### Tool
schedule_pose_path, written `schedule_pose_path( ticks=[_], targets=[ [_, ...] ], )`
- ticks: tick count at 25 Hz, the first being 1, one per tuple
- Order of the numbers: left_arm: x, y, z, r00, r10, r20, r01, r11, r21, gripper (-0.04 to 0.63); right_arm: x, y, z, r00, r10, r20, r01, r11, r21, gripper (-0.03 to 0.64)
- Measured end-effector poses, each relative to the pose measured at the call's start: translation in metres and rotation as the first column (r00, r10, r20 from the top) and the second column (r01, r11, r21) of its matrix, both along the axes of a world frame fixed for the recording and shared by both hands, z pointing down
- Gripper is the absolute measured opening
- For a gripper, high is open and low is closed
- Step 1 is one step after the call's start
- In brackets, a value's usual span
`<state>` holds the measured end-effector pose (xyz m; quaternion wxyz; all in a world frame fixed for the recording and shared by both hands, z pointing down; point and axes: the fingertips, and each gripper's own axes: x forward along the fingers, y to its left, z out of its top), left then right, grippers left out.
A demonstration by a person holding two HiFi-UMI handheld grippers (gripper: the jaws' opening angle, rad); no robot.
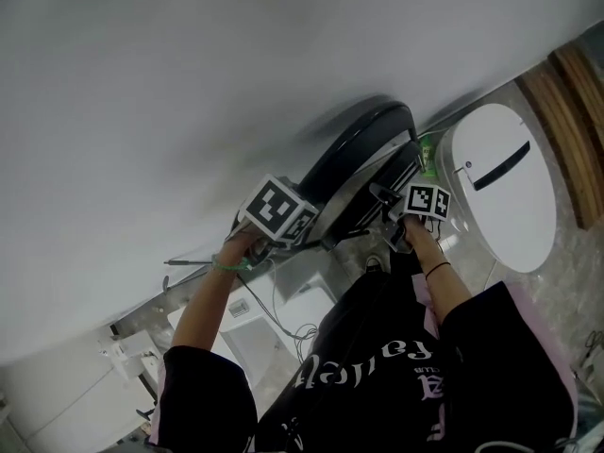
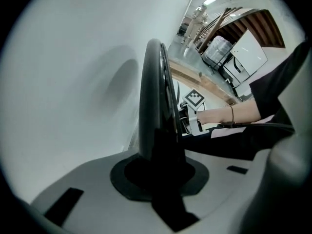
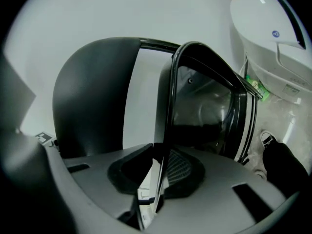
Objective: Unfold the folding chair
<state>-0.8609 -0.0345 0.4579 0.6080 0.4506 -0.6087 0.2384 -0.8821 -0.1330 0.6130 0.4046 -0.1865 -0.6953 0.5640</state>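
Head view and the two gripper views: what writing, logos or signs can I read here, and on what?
Black shirt: white ornate lettering, upside down, not readable.
White appliance: blue round logo, too small.
Marker cubes: black-and-white square patterns, no words.
Folding chair: none.

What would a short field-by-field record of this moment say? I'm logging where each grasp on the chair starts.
object: folding chair, black, folded flat
position: close beside the white wall
left gripper: shut on the chair's thick dark rim
right gripper: shut on a thin edge of the chair
nearby: white rounded appliance on the chair's right
task state: not yet unfolded
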Motion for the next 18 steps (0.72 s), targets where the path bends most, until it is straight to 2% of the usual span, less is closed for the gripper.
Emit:
schedule_pose_path(
  ticks=[3,7,10,18],
  targets=[
    [0.02,0.007,-0.001,0.999,0.032,0.016,-0.032,0.999,0.016,0.067,0.02,0.003,-0.003,1.0,0.03,0.002,-0.03,0.999,0.027,0.063],
    [0.047,0.023,-0.009,0.993,0.092,0.078,-0.093,0.996,0.016,0.067,0.051,0.016,-0.007,0.999,0.044,0.014,-0.044,0.998,0.049,0.063],
    [0.072,0.031,-0.018,0.988,0.108,0.114,-0.112,0.993,0.038,0.067,0.079,0.024,-0.015,0.997,0.068,0.033,-0.07,0.996,0.061,0.064],
    [0.136,0.052,-0.023,0.974,0.168,0.15,-0.184,0.978,0.095,0.066,0.154,0.04,-0.022,0.986,0.156,0.066,-0.161,0.983,0.083,0.066]
  ],
)
